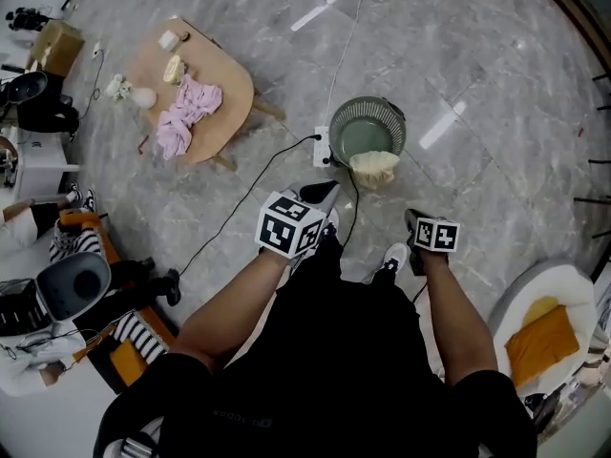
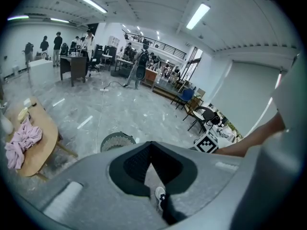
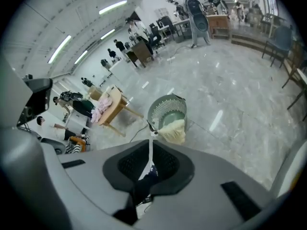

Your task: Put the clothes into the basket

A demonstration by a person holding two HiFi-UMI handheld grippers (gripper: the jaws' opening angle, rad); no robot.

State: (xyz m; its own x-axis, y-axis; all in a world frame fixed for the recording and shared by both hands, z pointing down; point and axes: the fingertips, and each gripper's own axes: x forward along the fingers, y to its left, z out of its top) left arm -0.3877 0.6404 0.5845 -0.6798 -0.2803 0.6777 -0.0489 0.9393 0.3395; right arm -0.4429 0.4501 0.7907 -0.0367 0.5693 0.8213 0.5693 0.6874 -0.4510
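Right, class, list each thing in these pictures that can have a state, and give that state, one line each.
left hand-held gripper: jaws shut, holding nothing
right hand-held gripper: jaws shut, holding nothing
basket: upright on the floor
cream cloth: draped over the basket's rim, hanging outside
pink clothes: crumpled on the table, not in the basket

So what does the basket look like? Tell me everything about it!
The basket is round, grey-green and looks like plastic, with slatted walls and an open top. It stands upright on the grey stone floor, apart from the wooden table. A cream cloth hangs over its near rim, partly inside, partly out. A white power strip lies beside it.
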